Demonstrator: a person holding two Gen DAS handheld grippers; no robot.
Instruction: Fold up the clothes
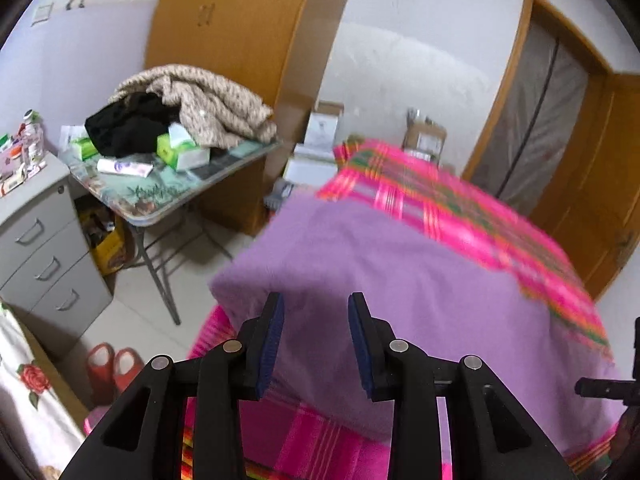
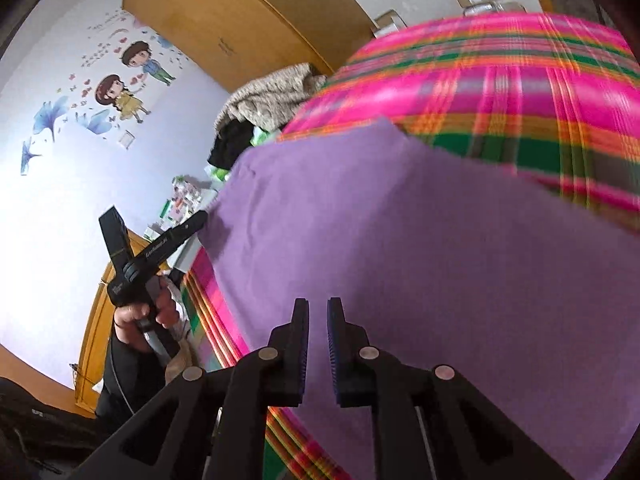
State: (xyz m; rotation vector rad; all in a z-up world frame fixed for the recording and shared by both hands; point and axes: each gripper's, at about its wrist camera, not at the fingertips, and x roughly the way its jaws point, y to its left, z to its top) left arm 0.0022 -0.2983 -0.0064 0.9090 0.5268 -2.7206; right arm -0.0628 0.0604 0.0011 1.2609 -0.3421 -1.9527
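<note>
A purple fleece garment (image 1: 420,280), folded into a broad flat rectangle, lies on a bright pink plaid bedcover with green and orange stripes (image 1: 460,204); the bedcover shows past the garment's far edge and along its near edge. The left gripper (image 1: 316,344), black with blue-padded fingers (image 1: 272,344), hangs above the garment's near left part with its jaws well apart and nothing between them. The right gripper (image 2: 318,344), of the same build, hangs over the garment nearer its middle; its jaws stand only narrowly apart, the gap empty, and the pads press on no cloth. In the right wrist view the left gripper (image 2: 152,248) appears from the side, held by a hand (image 2: 140,316) beside the garment's left edge. Beyond the bed's left corner stands a folding table with a patterned top (image 1: 168,196), bearing a beige knitted garment (image 1: 208,104), a black garment (image 1: 128,128) and green tissue packs (image 1: 176,152). A grey drawer cabinet (image 1: 44,248) stands beside the table, and red slippers (image 1: 112,364) lie on the floor. The lilac wall carries cartoon figure stickers (image 2: 124,84).
</note>
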